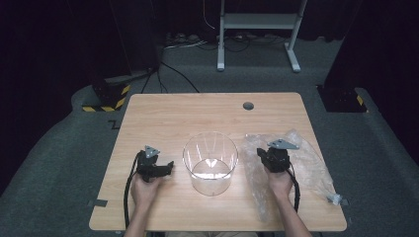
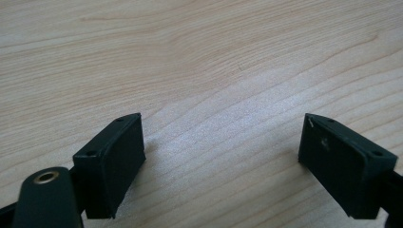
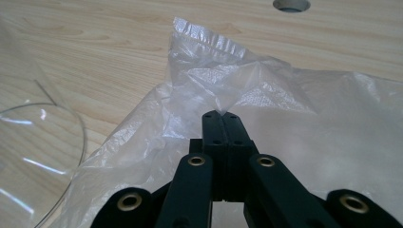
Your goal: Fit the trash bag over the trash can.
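Right gripper [image 3: 222, 115] is clamped on the plastic bag [image 3: 304, 118], lying right of the clear container [image 1: 210, 163]. Left gripper [image 2: 221, 156] gapes empty over bare table [image 2: 199, 57]. Bag pickup under way (probably); next, lifting toward container.

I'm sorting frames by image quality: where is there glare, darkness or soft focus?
High view: the room around the table is near black, and the clear container catches bright highlights. Left gripper view: a pale sheen lies on the wood between the open fingers. Right gripper view: the nearest linkage looks soft, and the plastic bag glints.
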